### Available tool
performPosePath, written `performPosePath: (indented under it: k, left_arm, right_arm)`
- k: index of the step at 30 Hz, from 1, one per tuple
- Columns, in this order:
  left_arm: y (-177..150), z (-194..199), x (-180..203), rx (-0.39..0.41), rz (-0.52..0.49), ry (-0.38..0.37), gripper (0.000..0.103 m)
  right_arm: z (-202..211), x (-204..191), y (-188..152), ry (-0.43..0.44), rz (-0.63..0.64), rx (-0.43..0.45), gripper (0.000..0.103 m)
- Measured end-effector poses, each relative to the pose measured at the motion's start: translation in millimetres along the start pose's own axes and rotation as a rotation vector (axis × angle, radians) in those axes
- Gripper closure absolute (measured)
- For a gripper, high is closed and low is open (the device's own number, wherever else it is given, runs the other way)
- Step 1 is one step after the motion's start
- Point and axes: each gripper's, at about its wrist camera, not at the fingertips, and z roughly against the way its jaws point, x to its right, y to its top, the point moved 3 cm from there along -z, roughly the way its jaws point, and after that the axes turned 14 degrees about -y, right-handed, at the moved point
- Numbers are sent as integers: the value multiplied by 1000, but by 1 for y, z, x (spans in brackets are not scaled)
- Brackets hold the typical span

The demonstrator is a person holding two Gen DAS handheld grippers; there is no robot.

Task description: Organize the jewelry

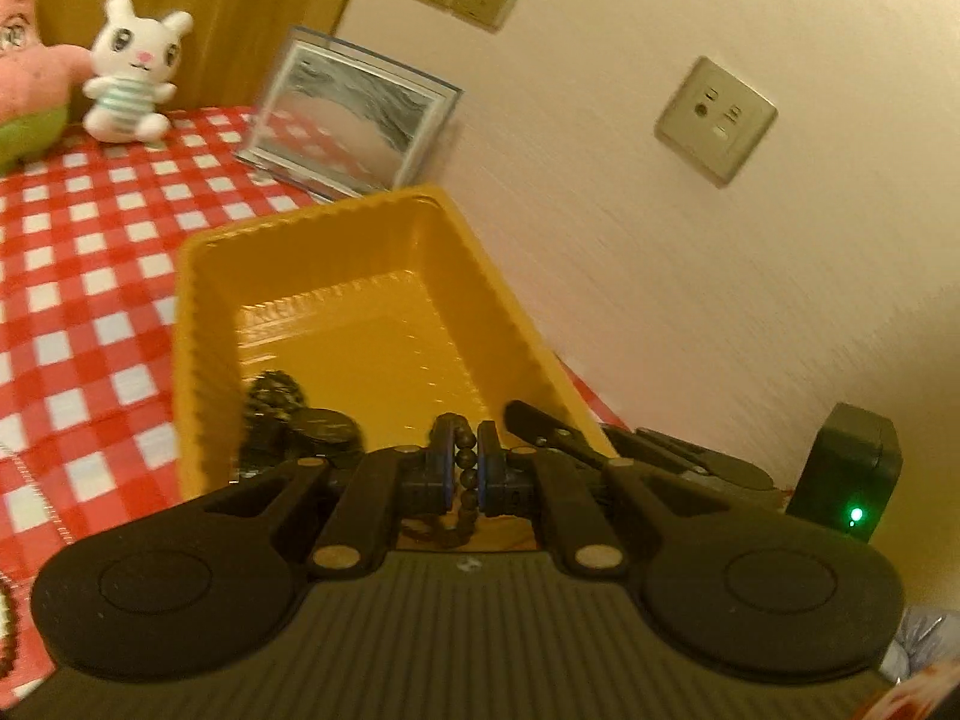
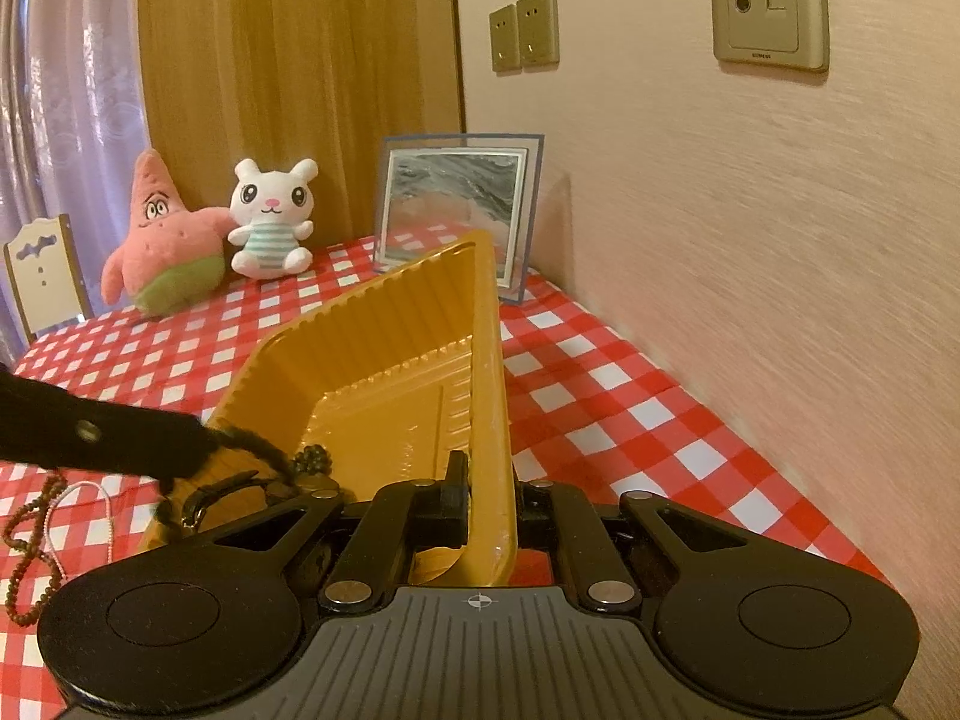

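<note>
Both grippers clamped over the yellow tray

The left gripper (image 1: 467, 468), angled down, pinches a dark bead bracelet (image 1: 465, 483) above the tray (image 1: 336, 228); the right gripper (image 2: 489, 495) clamps the tray's rim. Two plush toys (image 2: 273, 216) sit behind on the checked tablecloth (image 2: 600, 372).

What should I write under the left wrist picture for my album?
Left gripper pinches a dark bead bracelet over the yellow tray on a checked tablecloth.

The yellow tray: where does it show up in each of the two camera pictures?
Left wrist view: yellow tray fills the centre, seen from its near end.
Right wrist view: yellow tray at centre, its near rim between the jaws of the right hand-held gripper.
Shared landmark: white bunny plush.
</note>
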Motion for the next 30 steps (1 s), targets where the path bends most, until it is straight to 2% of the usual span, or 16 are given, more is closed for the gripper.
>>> performPosePath:
  k: [5,8,12,20,28,30]
  left_arm:
    - [0,-5,3,-6,-21,27,93]
    - [2,6,1,21,-24,52,84]
    - [8,30,-11,66,-4,116,82]
    - [-2,101,-55,138,81,337,81]
    - [-39,162,-100,159,185,556,80]
    - [-48,172,-107,160,208,589,77]
  right_arm:
    - [0,0,0,1,1,-1,95]
    - [0,0,-1,1,0,-4,95]
    - [0,0,-1,0,-4,-7,96]
    - [0,0,0,1,-5,-8,96]
    - [-1,1,0,0,-2,-9,96]
    - [-2,1,0,0,-2,-9,96]
